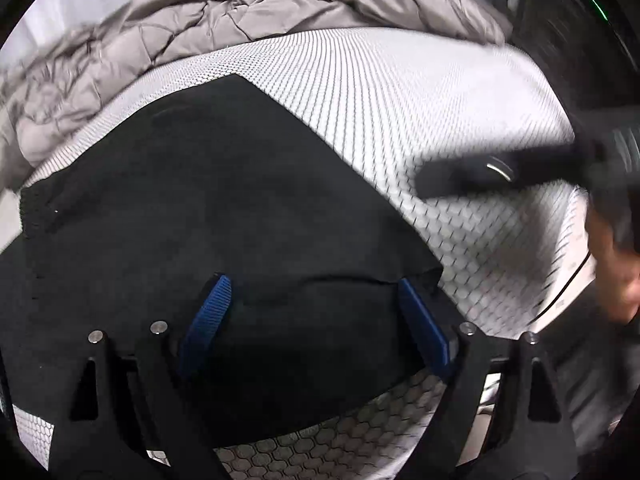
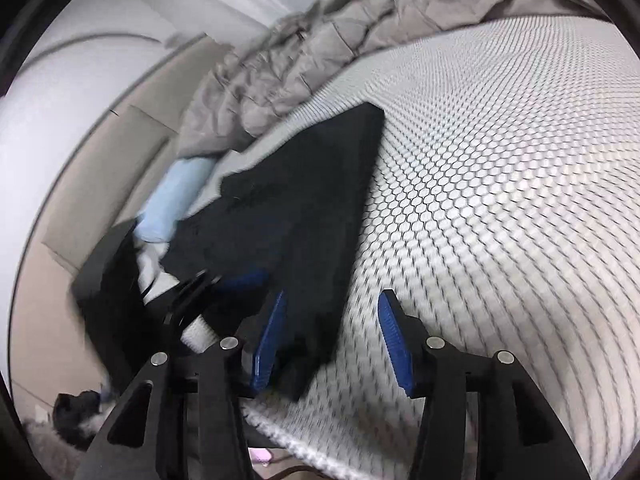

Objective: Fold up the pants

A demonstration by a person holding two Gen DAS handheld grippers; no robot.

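While the black pants (image 1: 208,208) lay flat on the honeycomb-patterned mattress (image 1: 420,92), already doubled into a broad dark panel, your left tongs (image 1: 316,320) sat directly over their near edge, so the cloth ran forward and away from you toward the rumpled grey quilt (image 1: 160,44). Your left tongs stood wide apart with both blue pads (image 1: 208,312) over the fabric and nothing pinched between them. From the right wrist view, the pants (image 2: 304,208) stretched away as a long wedge, their long axis running from your right tongs (image 2: 332,336) toward the quilt (image 2: 304,44). Those right tongs were also spread open and empty, the left pad over the cloth's near corner, the right pad over bare mattress (image 2: 500,184). Your left hand looked nearer to the bulk of the garment; whether either pad touched it could not be told.
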